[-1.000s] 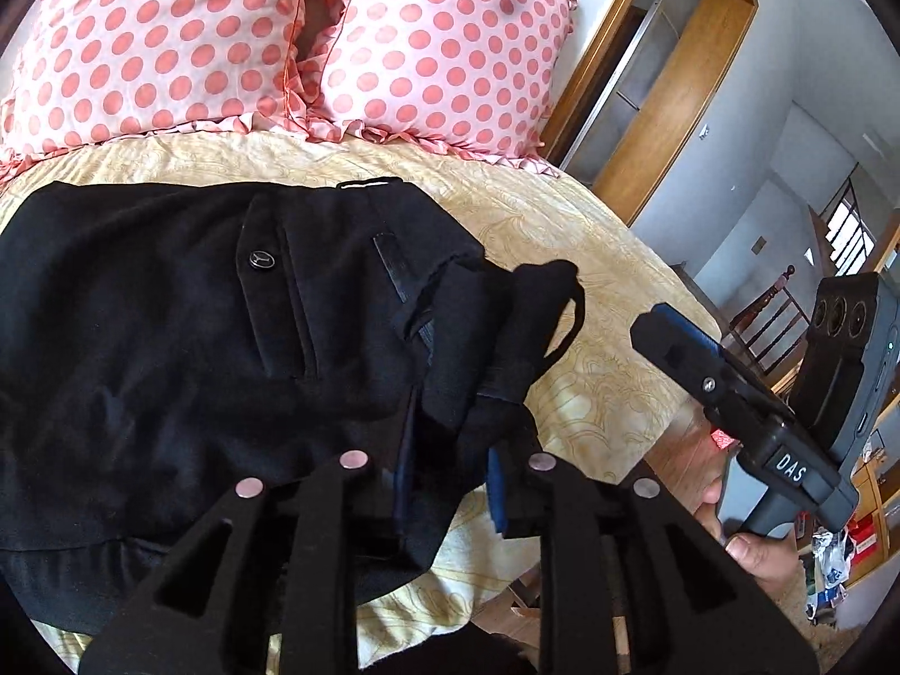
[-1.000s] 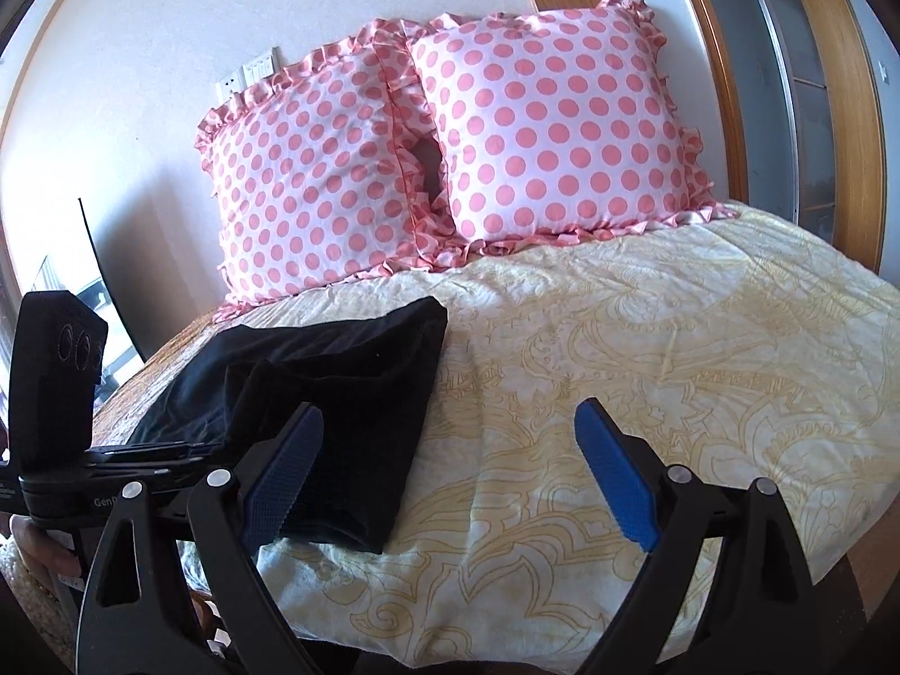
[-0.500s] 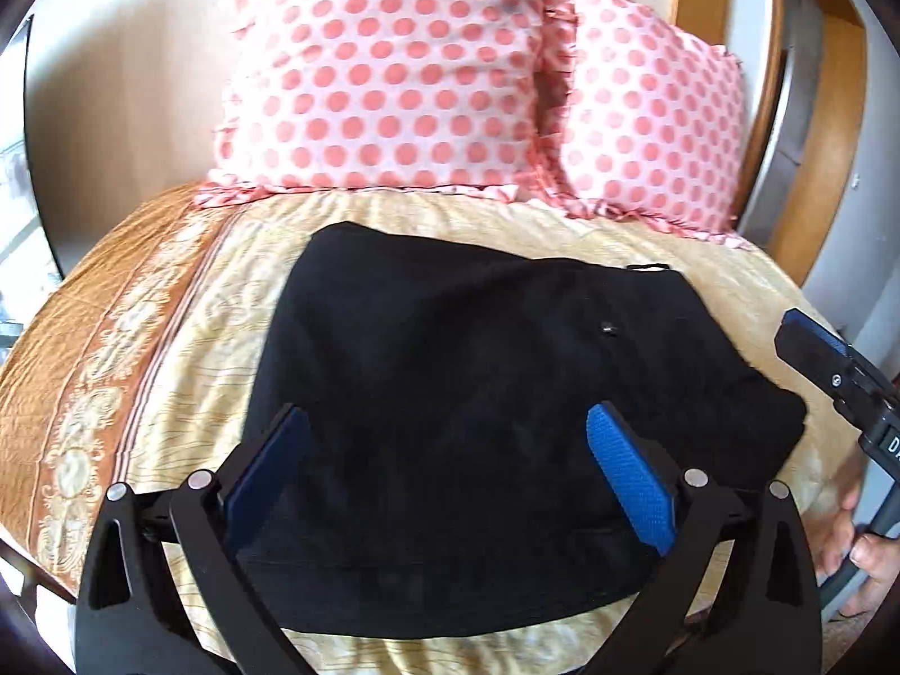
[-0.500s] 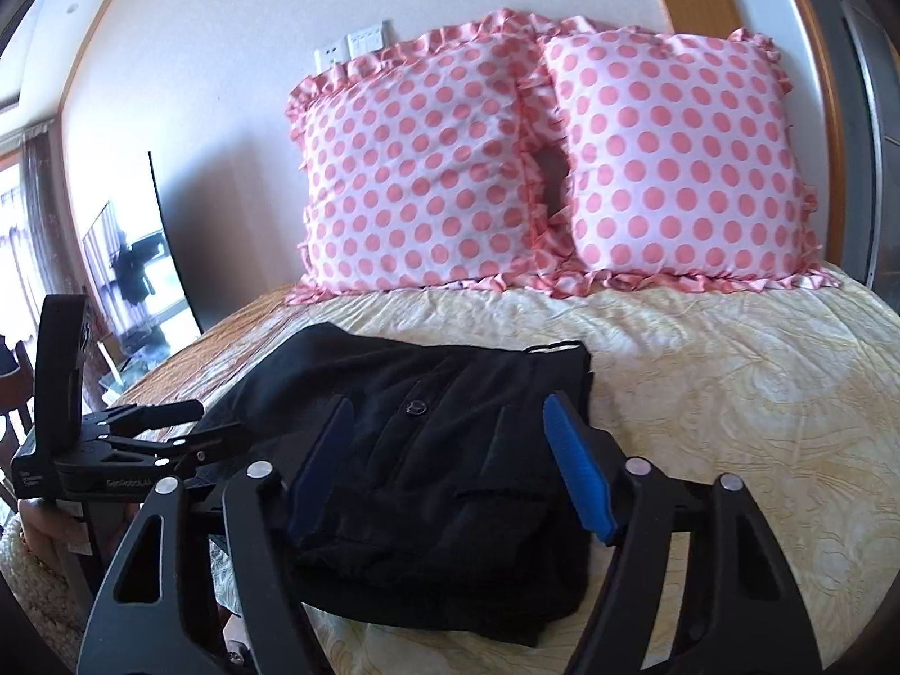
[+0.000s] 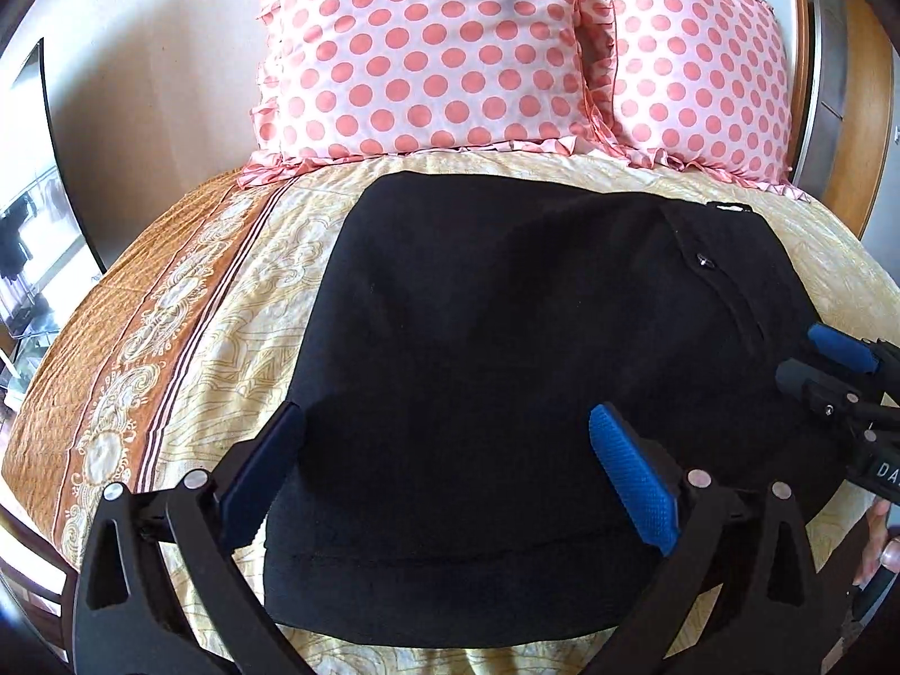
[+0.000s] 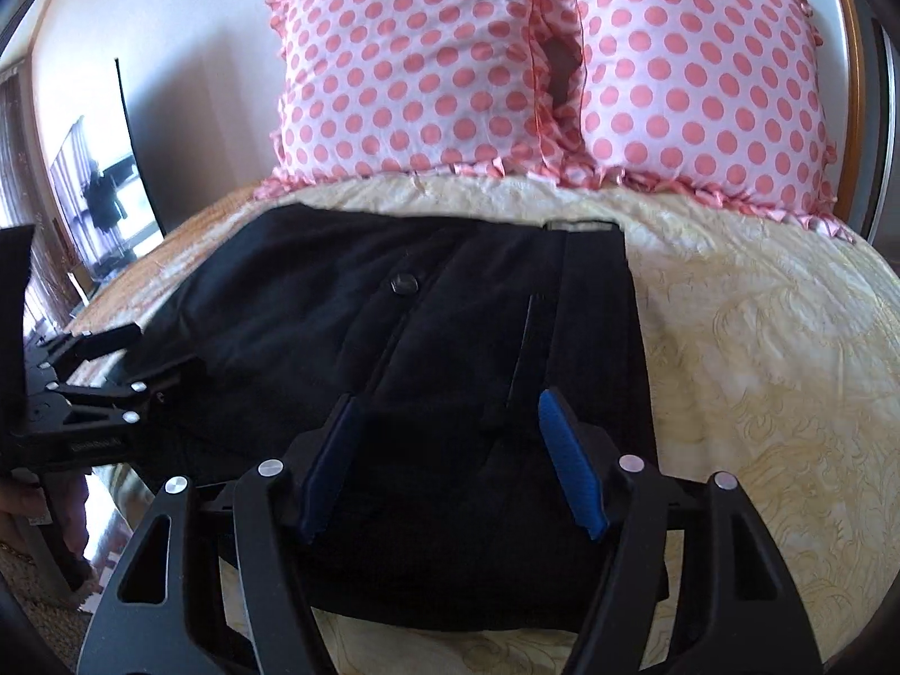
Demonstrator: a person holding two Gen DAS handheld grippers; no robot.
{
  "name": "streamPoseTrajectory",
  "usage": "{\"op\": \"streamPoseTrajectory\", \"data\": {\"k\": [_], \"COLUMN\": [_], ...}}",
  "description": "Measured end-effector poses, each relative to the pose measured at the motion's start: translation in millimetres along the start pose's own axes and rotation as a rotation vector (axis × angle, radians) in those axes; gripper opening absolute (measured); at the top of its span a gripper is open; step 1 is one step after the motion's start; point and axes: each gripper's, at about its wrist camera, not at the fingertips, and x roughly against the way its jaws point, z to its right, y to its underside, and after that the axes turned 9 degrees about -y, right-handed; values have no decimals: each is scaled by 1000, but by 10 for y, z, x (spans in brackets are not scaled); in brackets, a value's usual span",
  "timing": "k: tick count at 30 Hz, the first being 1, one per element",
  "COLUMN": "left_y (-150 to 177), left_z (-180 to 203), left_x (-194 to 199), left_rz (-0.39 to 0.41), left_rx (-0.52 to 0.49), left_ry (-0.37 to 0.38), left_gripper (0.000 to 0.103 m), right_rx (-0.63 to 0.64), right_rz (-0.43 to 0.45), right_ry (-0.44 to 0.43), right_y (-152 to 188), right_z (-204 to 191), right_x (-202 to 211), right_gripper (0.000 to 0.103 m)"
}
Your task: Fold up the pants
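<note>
The black pants [image 5: 506,349] lie folded flat on the yellow patterned bedspread [image 5: 242,304], with a button pocket [image 5: 703,261] toward the right. My left gripper [image 5: 444,422] is open and empty over the near hem. The right gripper shows at the right edge of that view [image 5: 832,371]. In the right wrist view the pants [image 6: 450,309] fill the middle; my right gripper [image 6: 447,405] is open and empty above their waistband end, and the left gripper [image 6: 107,360] shows at the left.
Two pink polka-dot pillows [image 5: 427,56] [image 6: 697,73] lean against the wall at the head of the bed. An orange patterned border [image 5: 112,337] runs along the bed's left side. A wooden frame [image 5: 844,84] stands at the right.
My left gripper let go of the bunched pants end and drew back; the pants now lie flat. My right gripper swung left over the pants and its jaws narrowed somewhat.
</note>
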Motion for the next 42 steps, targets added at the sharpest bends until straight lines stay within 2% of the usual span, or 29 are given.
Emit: {"op": "streamPoseTrajectory", "data": {"k": [3,5,7,9,12,16,20,24,26,28,31,33,35,37,38,39,42], "left_y": [39,38,31,31,46,70,73,76,87,102,121,133,138,119,96,57,-117], "left_z": [-16,-24,-34,-33,-27,-32,-21,-35,-42,-60,-96,-115,-175,-297,-382,-467,-755], "left_x": [-2,13,30,28,31,21,19,8,10,18,34,53,99,178,222,260,275], "left_rz": [22,21,21,19,30,42,46,52,57,64,76,86,97,121,138,152,158], "left_rx": [-6,-17,-22,-22,-25,-24,-32,-32,-33,-33,-27,-24,-5,39,66,93,173], "left_ry": [8,8,6,8,9,11,4,10,14,24,47,60,83,109,113,112,132], "left_gripper": [101,101,101,101,101,101,101,101,101,101,101,101,101,101,101,101,101], "right_rx": [-12,-111,-203,-260,-329,-377,-396,-385,-369,-345,-413,-413,-388,-342,-327,-316,-210], "right_rz": [-15,34,69,40,-23,-75,-102,-120,-131,-135,-138,-131,-127,-101,-81,-54,-6], "right_ry": [-15,-95,-93,-53,-57,-115,-129,-152,-180,-190,-221,-223,-207,-192,-208,-237,-245], "right_y": [-44,-126,-222,-314,-383,-414,-420,-457,-458,-458,-447,-462,-466,-482,-488,-495,-539], "right_z": [6,165,374,576,822,963,1002,967,915,862,977,1018,990,923,890,855,674], "right_x": [47,179,260,219,74,-131,-258,-298,-306,-281,-310,-334,-311,-227,-180,-129,-19], "right_gripper": [68,68,68,68,68,68,69,69,63,62,62,56,43,35,24,23,21]}}
